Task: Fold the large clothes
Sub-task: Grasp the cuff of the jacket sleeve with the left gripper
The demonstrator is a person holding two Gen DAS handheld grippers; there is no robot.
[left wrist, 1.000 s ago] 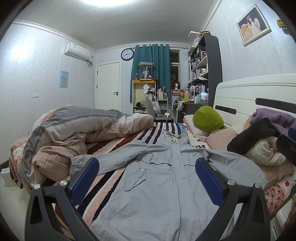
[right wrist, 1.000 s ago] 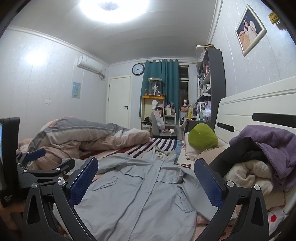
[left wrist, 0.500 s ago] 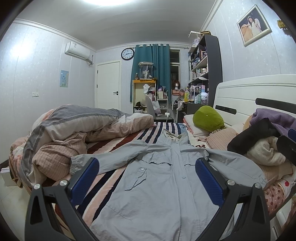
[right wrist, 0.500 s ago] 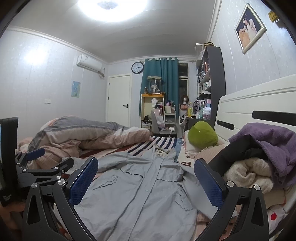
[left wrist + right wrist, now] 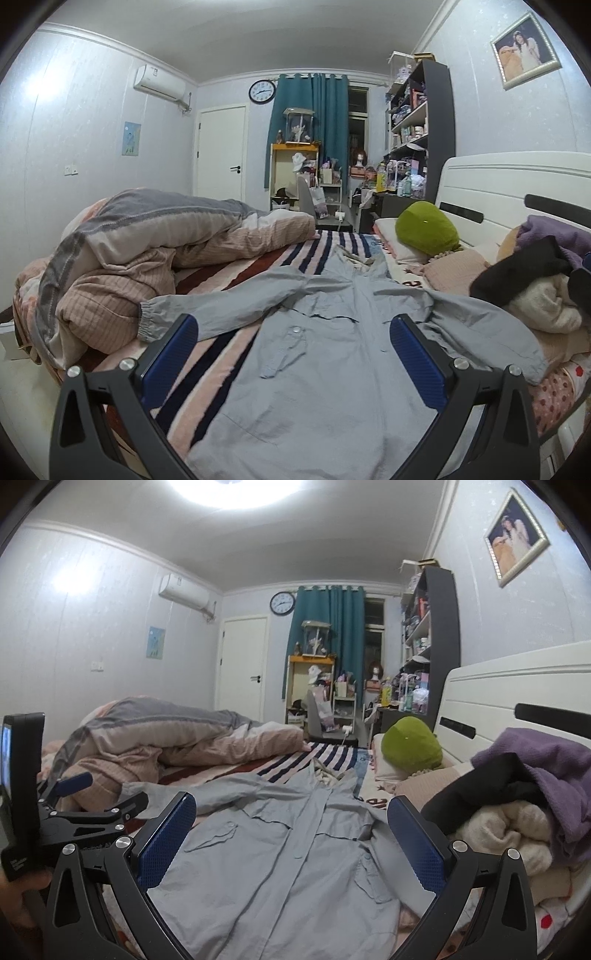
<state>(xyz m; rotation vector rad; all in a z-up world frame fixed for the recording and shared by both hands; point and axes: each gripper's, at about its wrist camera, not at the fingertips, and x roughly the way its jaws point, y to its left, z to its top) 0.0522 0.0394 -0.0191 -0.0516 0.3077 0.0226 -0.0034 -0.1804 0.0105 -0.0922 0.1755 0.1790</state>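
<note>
From the left wrist, the left gripper (image 5: 295,347) hovers with its ribbed blue pads spread wide and empty above a thin, wrinkled grey jacket (image 5: 314,362) lying flat, sleeves out, on the striped blanket (image 5: 221,350). From the right wrist, the right gripper (image 5: 291,834) gapes equally wide, holding nothing, over the jacket's near hem, a soft clothes heap (image 5: 517,805) at right.

Lt grey jacket (image 5: 314,369), spread flat front-up on striped bed, both sleeves out sideways w/ elastic cuffs, collar at far end, wrinkled
</note>
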